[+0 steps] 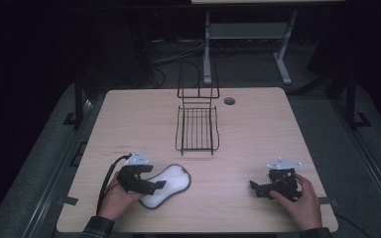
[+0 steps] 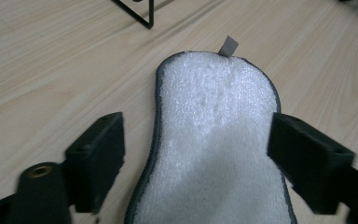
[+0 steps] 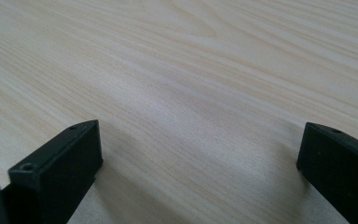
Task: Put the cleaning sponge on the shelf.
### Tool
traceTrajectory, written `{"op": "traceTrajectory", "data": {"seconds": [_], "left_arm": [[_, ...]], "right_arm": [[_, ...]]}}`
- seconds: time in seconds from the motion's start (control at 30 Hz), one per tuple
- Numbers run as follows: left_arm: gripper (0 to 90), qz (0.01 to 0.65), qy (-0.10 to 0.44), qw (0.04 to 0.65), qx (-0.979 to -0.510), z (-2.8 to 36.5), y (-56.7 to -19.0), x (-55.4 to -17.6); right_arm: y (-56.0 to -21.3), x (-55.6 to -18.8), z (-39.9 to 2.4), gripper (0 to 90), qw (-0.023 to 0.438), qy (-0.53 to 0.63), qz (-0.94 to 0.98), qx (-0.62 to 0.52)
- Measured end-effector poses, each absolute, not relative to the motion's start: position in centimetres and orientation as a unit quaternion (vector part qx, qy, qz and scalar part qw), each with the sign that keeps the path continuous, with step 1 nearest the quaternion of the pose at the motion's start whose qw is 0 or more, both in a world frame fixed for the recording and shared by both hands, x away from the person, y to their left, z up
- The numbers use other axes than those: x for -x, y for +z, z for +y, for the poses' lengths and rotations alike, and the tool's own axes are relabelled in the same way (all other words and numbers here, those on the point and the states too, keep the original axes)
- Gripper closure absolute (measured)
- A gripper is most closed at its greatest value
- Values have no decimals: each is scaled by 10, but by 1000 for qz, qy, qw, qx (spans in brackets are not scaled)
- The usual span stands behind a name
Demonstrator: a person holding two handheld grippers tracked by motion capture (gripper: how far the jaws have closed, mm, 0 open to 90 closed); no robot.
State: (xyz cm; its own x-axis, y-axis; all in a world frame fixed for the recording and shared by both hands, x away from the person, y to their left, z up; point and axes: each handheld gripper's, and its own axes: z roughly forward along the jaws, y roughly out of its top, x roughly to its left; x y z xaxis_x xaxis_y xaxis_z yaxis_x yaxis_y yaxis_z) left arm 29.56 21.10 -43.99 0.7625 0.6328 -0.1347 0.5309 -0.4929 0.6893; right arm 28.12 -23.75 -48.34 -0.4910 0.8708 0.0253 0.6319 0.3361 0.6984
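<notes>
the left gripper (image 1: pixel 149 186) sat at the lower left of the high view, held in the left hand (image 1: pixel 116 196), its jaws spread wide over the near end of a white pad (image 1: pixel 171 183). in the left gripper view the gripper (image 2: pixel 196 149) straddled the pad (image 2: pixel 219 154), one jaw on each side; whether the right-hand jaw touched the pad's edge i could not tell. the pad lay flat on the table (image 2: pixel 37 70), dark-edged, with a small grey tab (image 2: pixel 228 46) at its far end.

the right gripper (image 1: pixel 263 188) sat at the lower right of the high view in the right hand (image 1: pixel 302 198), well apart from the pad. in the right gripper view its jaws stood wide over bare wood (image 3: pixel 191 93), holding nothing.

a black wire rack (image 1: pixel 197 124) stood at the upper centre of the table (image 1: pixel 129 114), beyond the pad, with a round hole (image 1: pixel 229 101) in the table just right of it.
</notes>
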Motion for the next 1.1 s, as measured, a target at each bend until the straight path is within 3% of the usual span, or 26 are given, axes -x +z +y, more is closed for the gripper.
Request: {"op": "traceTrajectory", "data": {"seconds": [1.1], "left_arm": [[128, 318, 65, 337, -884, 194, -462, -298]], "right_arm": [[-483, -281, -237, 0, 180, 330, 797, -473]]}}
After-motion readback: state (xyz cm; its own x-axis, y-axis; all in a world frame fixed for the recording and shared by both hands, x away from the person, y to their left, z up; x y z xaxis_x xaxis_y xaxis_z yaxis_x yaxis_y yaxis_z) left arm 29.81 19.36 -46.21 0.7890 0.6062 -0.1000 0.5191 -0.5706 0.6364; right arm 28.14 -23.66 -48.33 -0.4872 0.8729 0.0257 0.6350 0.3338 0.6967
